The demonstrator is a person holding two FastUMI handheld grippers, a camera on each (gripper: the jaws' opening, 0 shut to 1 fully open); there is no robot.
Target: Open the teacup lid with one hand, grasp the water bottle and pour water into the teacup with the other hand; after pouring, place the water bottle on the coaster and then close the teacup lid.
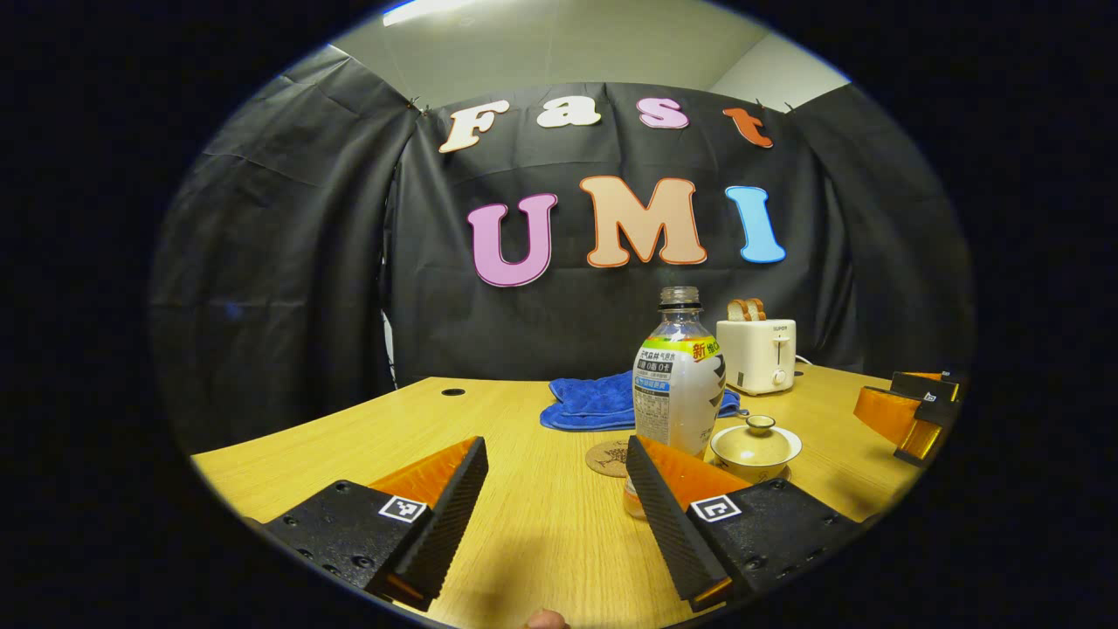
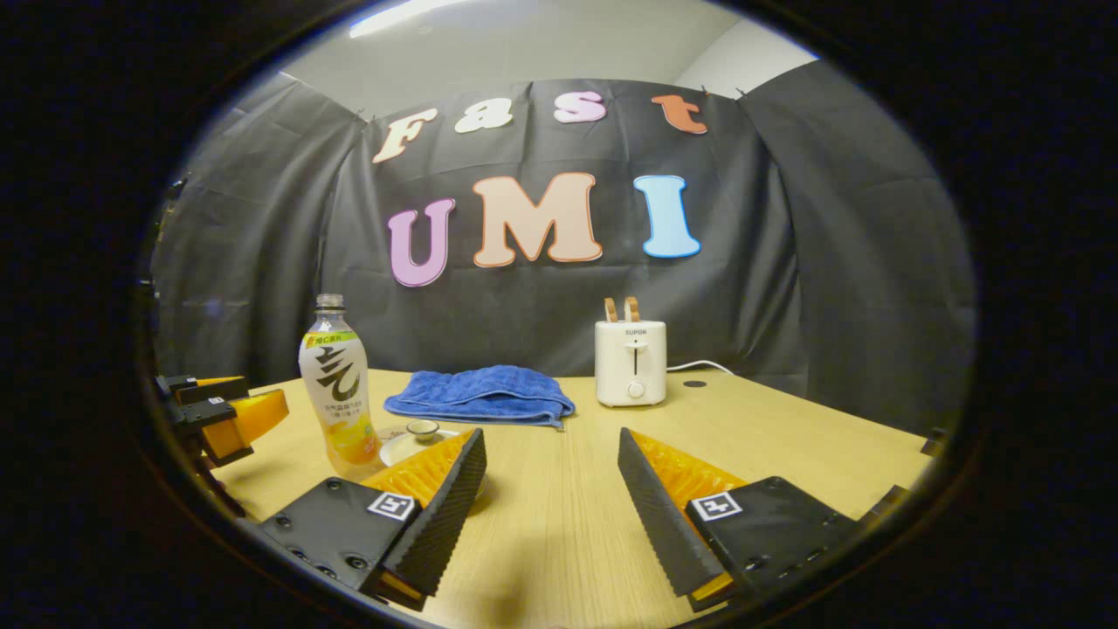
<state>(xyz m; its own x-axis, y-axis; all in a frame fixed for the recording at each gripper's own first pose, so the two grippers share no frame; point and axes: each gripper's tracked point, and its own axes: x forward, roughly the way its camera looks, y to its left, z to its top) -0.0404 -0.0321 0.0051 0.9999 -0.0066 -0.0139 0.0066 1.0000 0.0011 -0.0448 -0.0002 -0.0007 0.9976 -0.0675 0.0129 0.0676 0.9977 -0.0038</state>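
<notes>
**Nothing grabbed yet, and that bottle has no cap on**

Main worry here: the water bottle is tall, looks open at the neck, and stands just beside the lidded teacup, nearly touching it in the left gripper view. Whichever tool goes for the lid knob could clip the bottle on the way in and tip it, and with no cap that means water all over the worktop. Same deal in reverse: a sloppy grab on the bottle could shove the cup or rattle the lid off. The bottle also looks slick and rounded, so I'd guess a grip too high up lets it swing when tilted.

The coaster lies right by the bottle's base, on its left side, toward the middle of the worktop. A blue cloth and a toaster are behind, near the far edge.

Tools: the left tool is spread wide, nothing between its fingers, not touching anything, hanging over the near edge. The right tool is the same, wide open and empty, bottle and cup off to its left.
</notes>
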